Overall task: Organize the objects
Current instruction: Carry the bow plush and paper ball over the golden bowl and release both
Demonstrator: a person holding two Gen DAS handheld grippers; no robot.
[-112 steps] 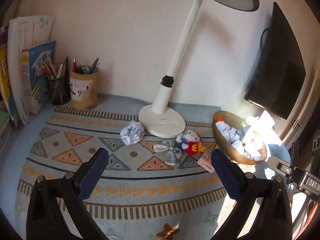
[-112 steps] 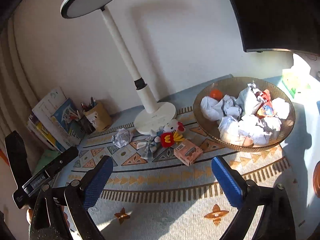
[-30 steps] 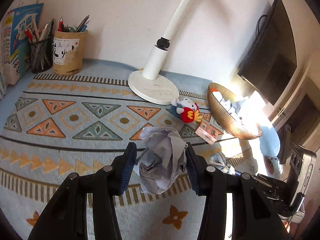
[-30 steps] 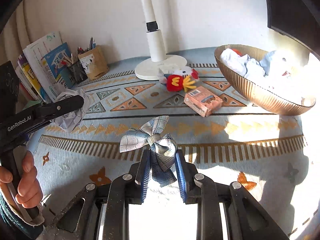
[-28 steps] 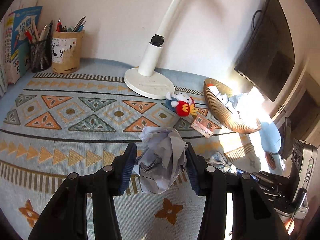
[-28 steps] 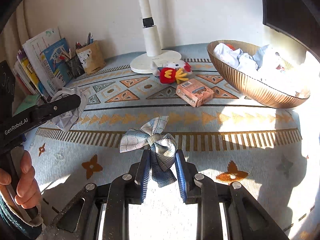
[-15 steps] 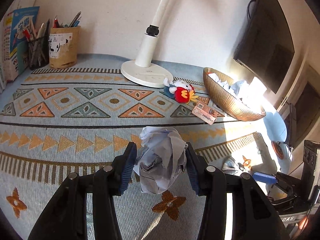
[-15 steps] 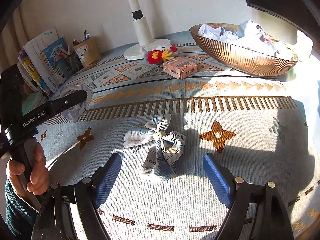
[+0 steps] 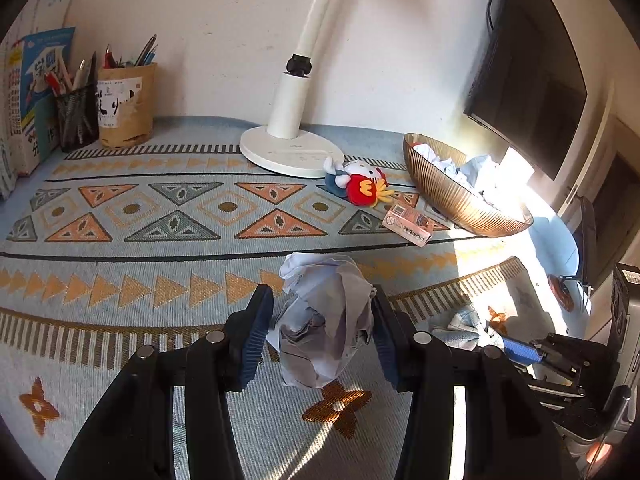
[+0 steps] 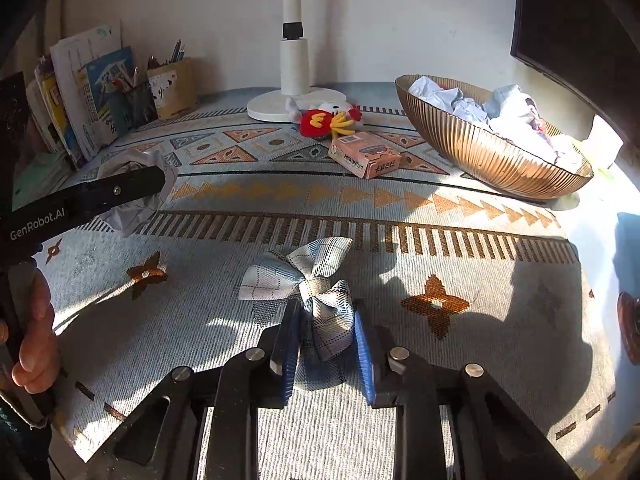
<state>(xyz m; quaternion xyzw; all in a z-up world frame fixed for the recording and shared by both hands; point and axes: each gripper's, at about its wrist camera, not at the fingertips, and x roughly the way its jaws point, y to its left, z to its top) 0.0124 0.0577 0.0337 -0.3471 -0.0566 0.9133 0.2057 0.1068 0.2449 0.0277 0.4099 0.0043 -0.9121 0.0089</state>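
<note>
Left hand-held gripper [image 9: 318, 338] clamped on the crumpled paper [image 9: 326, 322], carried clear of the table [image 9: 120, 276]. Right hand-held gripper [image 10: 325, 346] has just closed again, pinching the plaid bow [image 10: 308, 292] by one loop. Likely both go to the basket [image 10: 488, 156] ahead-right of it, where paper wads already sit.

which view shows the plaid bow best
The right wrist view: the plaid bow lies centred and sunlit on the rug, its near loop clamped in the right claw. The left wrist view shows only a partly hidden scrap of it beside the right claw's blue pad.
</note>
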